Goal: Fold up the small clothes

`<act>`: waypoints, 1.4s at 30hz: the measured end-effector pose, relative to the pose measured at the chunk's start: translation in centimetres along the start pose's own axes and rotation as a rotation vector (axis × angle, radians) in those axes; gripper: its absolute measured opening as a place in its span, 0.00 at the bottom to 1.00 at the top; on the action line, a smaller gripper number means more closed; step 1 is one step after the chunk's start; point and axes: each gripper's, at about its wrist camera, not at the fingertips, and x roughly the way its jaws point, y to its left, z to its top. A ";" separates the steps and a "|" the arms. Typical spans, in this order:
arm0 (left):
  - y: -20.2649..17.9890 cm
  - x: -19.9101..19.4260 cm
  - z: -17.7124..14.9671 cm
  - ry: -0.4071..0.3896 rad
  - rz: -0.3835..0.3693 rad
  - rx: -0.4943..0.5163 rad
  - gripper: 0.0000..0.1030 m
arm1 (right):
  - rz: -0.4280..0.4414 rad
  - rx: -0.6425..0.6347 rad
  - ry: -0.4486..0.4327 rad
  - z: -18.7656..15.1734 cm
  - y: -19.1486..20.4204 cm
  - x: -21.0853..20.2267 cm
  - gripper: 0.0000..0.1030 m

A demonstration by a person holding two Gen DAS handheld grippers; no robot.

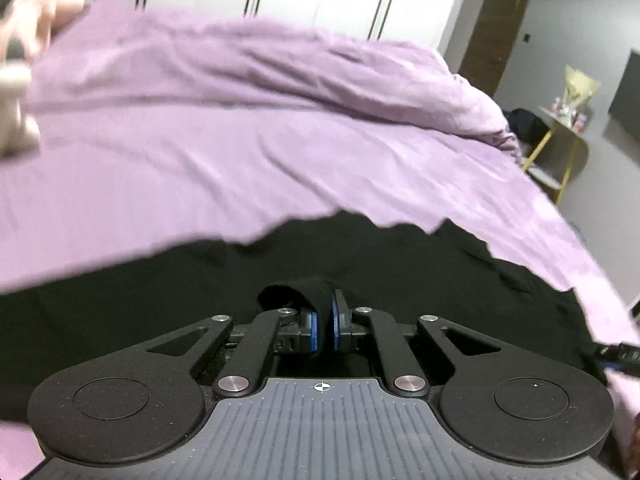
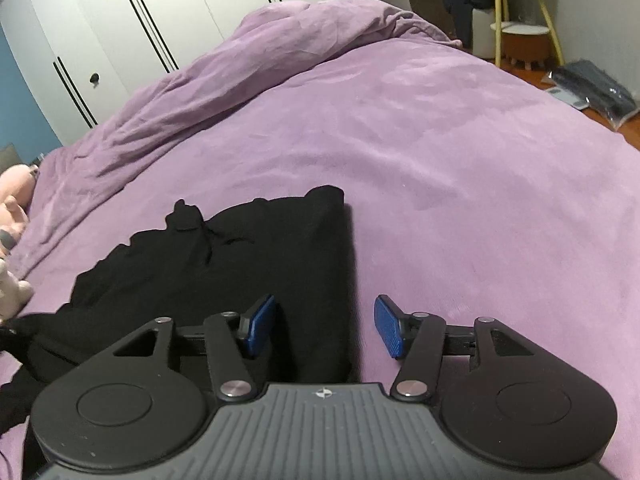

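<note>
- Black fabric, a small garment (image 2: 256, 264), lies partly folded on the purple bed cover (image 2: 440, 168); everything below is placed from this garment.
- At the garment's near edge, the left tool (image 1: 323, 322) has its blue pads pressed together on a raised fold of the black cloth, pinching it.
- Over the garment's straight right-hand edge hovers the right tool (image 2: 325, 326), its pads spread apart; one pad is above the cloth, the other above bare cover, and nothing is gripped.
- My reading: a fold is under way, with one side already doubled into a neat edge and the ragged left side still loose.
- Next move, as I judge it: the left tool carries its pinched cloth across the garment, while the right steadies or takes the edge; a pull too sharp could drag the whole piece.
- Beyond the garment, a bunched duvet (image 2: 280, 48) runs along the bed's far side, with white wardrobe doors (image 2: 120, 20) behind it.
- Left of the garment sits a pink soft toy (image 2: 12, 216); far right, a yellow-legged side table (image 2: 516, 4).
</note>
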 end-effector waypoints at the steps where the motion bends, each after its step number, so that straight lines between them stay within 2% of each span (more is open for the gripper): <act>1: 0.1 0.0 0.2 -0.002 0.023 0.020 0.08 | -0.002 -0.004 0.000 0.1 0.2 0.3 0.53; 5: 1.3 0.4 -0.1 0.020 0.078 0.038 0.08 | -0.006 -0.043 -0.015 0.3 1.1 1.0 0.52; 7: 2.0 0.6 -0.6 0.029 0.108 0.034 0.09 | -0.013 -0.075 -0.014 0.2 1.7 1.4 0.41; 9: 2.7 0.7 -1.0 0.041 0.111 0.023 0.09 | -0.045 -0.118 -0.013 -0.1 2.3 1.8 0.21; 11: 3.1 0.8 -1.2 0.043 0.107 0.013 0.09 | -0.045 -0.156 -0.030 -0.2 2.9 1.8 0.05; 14: 2.7 0.2 -1.1 -0.006 0.094 0.015 0.09 | -0.125 -0.191 -0.112 -0.2 3.4 1.1 0.04; 17: 2.3 0.1 -0.8 -0.046 0.074 0.002 0.09 | -0.157 -0.176 -0.098 -0.4 3.0 1.6 0.04; 19: 2.3 0.9 -0.8 -0.022 0.088 -0.005 0.10 | -0.166 -0.183 -0.107 -0.7 2.9 1.6 0.04; 22: 2.9 2.0 -1.5 0.052 0.119 -0.013 0.20 | -0.132 -0.141 -0.106 -0.6 2.3 0.7 0.05; 24: 3.5 1.9 -2.1 0.075 0.122 -0.030 0.35 | -0.090 -0.115 -0.101 -0.6 1.8 -0.5 0.14; 26: 4.0 1.4 -2.5 0.068 0.122 -0.049 0.45 | -0.039 -0.102 -0.090 -1.2 1.5 -1.8 0.23; 27: 4.2 1.0 -2.6 0.065 0.121 -0.060 0.49 | -0.029 -0.097 -0.075 -1.6 1.3 -2.4 0.24; 30: 4.7 0.2 -2.9 0.067 0.095 -0.080 0.52 | 0.041 -0.031 -0.030 -3.1 0.2 -3.9 0.24; 33: 4.7 0.1 -2.9 0.087 0.069 -0.101 0.53 | 0.074 0.040 -0.006 -3.7 -0.7 -4.3 0.25; 35: 4.5 0.2 -2.8 0.094 0.071 -0.113 0.51 | 0.068 0.067 0.009 -3.4 -0.8 -3.8 0.26; 38: 4.1 0.0 -2.3 0.088 0.072 -0.127 0.50 | 0.030 0.034 0.005 -2.7 -0.2 -2.9 0.27; 40: 3.7 -0.3 -1.9 0.075 0.071 -0.114 0.50 | 0.007 -0.014 0.005 -2.6 0.5 -2.2 0.23; 42: 3.4 -0.6 -1.6 0.068 0.084 -0.091 0.50 | -0.019 -0.084 -0.006 -2.8 1.2 -2.2 0.11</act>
